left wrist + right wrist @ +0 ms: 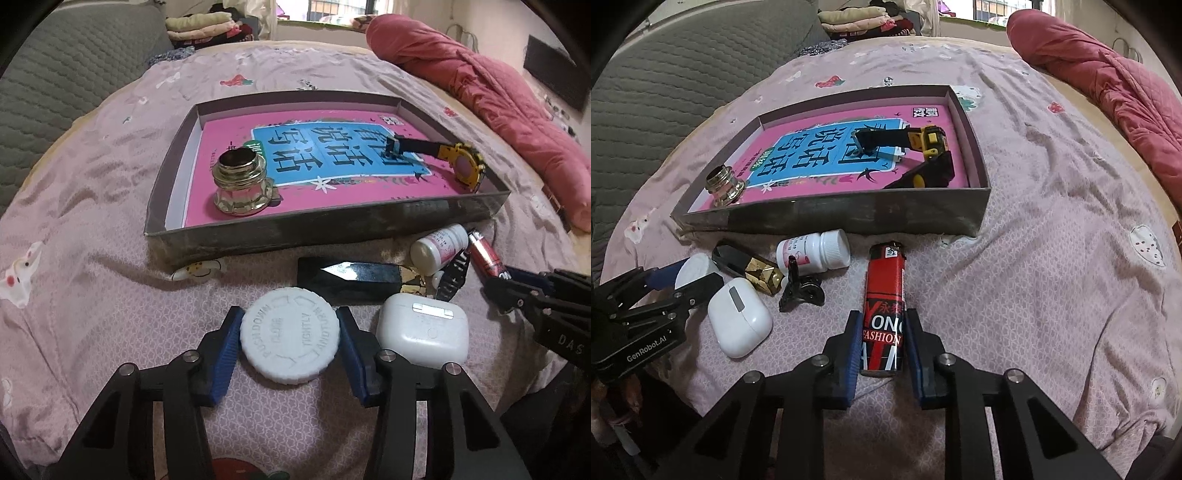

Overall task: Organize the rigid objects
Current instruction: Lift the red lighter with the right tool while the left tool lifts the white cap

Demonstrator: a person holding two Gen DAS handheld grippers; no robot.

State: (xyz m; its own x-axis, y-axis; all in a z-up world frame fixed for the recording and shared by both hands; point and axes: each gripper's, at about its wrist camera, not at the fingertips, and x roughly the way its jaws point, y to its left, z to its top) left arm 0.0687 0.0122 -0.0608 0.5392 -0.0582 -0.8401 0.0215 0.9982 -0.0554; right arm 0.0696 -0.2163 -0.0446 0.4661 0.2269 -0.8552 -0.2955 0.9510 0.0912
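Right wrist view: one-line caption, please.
Right gripper shut on red lighter lying on bedspread, before the tray.

Both cameras sit low and close over the near edge of the bed (92, 206), each tilted down and looking forward across it toward the far edge. The left wrist view stands at the left, nearest the white cap (290, 334). The right wrist view stands at the right, nearest the red lighter (884, 310). Both take in the shallow box (834, 216) mid-bed, the earbud case (424, 332), and each other's gripper at the frame's side.
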